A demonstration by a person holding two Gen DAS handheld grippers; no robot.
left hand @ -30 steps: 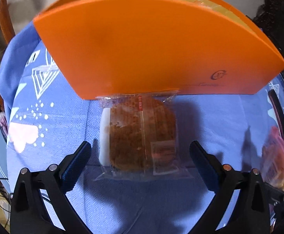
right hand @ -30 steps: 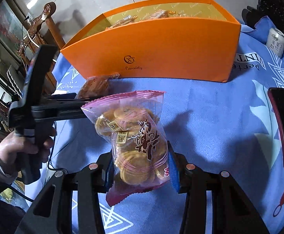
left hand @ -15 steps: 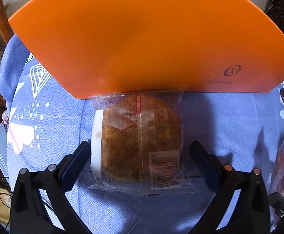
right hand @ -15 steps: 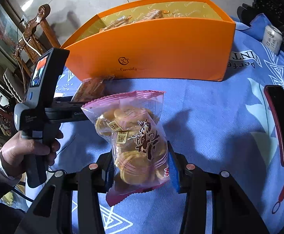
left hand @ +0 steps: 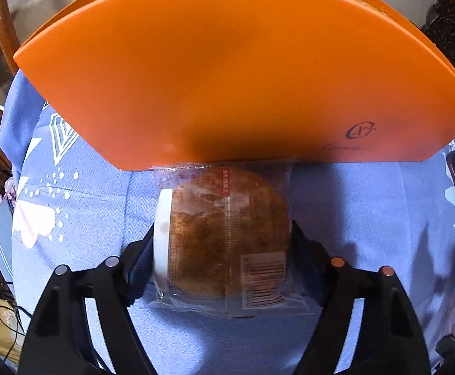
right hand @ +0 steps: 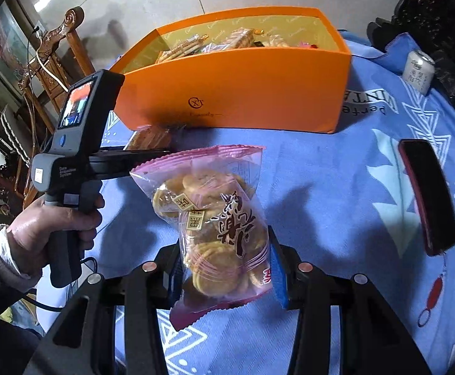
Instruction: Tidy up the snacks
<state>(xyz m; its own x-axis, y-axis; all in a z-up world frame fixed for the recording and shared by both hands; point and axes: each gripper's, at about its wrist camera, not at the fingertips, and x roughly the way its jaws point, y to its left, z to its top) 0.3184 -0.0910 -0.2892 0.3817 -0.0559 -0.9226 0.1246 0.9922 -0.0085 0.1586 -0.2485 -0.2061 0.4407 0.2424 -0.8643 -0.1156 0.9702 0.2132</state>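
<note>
My left gripper (left hand: pixel 221 265) is shut on a clear-wrapped brown cake (left hand: pixel 227 234) that lies on the blue cloth right against the front wall of the orange box (left hand: pixel 243 72). My right gripper (right hand: pixel 224 272) is shut on a pink-edged bag of round crackers (right hand: pixel 218 222) and holds it upright above the cloth, in front of the orange box (right hand: pixel 236 97). The box holds several wrapped snacks (right hand: pixel 202 43). In the right wrist view the left gripper (right hand: pixel 140 159) reaches in from the left to the wrapped cake (right hand: pixel 150 136).
A dark phone (right hand: pixel 427 193) lies on the blue patterned tablecloth (right hand: pixel 336 172) at the right. A white can (right hand: pixel 419 70) stands at the far right. A carved wooden chair (right hand: pixel 52 50) stands behind the table at the left.
My left gripper's fingers closed onto the wrapped cake, which it had moved up to while open. My right gripper rose a little with the cracker bag, showing more of the box's inside.
</note>
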